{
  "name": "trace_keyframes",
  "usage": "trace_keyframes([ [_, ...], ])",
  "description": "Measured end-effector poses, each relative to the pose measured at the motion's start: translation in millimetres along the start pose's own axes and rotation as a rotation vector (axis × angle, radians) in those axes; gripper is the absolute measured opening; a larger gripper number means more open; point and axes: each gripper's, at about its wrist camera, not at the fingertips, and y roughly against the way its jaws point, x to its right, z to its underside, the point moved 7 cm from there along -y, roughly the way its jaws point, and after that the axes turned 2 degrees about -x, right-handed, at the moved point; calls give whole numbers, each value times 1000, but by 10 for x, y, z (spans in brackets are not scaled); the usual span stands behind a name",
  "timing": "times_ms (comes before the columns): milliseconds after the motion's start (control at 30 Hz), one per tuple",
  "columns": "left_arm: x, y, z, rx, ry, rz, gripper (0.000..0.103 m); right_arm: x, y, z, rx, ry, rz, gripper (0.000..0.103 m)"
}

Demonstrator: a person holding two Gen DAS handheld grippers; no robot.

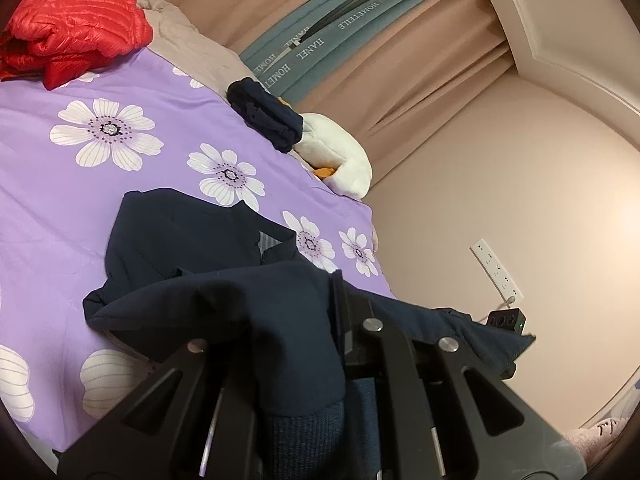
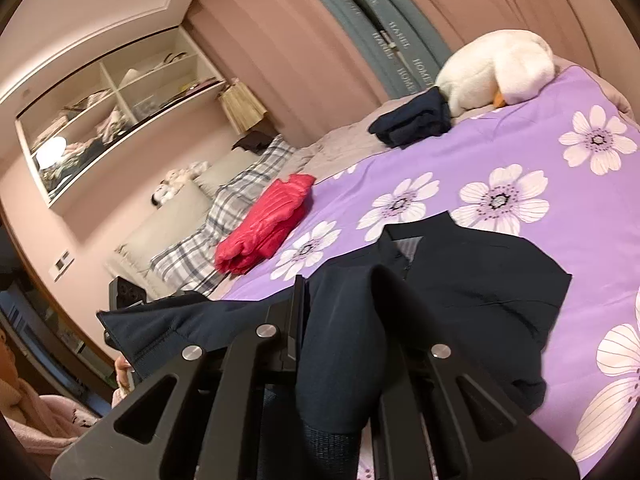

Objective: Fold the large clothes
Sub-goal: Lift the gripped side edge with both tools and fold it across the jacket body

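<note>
— What sits between the fingers [image 2: 298, 304]?
— The navy garment [image 2: 460, 280], pinched there; its hem stretches off to their left, its body lies beyond on the purple floral bedspread [image 2: 520, 152].
— And farther out?
— A folded red jacket [image 2: 266, 224] ahead-left; a white plush duck [image 2: 496, 68] far ahead, touching a dark folded bundle [image 2: 412, 122].

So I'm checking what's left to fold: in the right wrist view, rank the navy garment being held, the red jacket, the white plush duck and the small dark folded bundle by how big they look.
1. Navy garment, though nearest the camera.
2. White plush duck and red jacket: too alike to rank.
3. Dark folded bundle.
</note>
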Motion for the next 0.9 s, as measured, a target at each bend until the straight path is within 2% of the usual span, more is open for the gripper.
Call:
trace_keyframes([
  [400,-242,-222,-104,0,33,-55,8,362,-169,-36,9,-41,93,8],
  [633,-470,-484,-178,-17,64,-90,8,576,-361,-55,-2,-71,126,8],
  [900,-775,-899,-285,-76,93,-167,8,879,-662,-111,-33,-95,192,8],
])
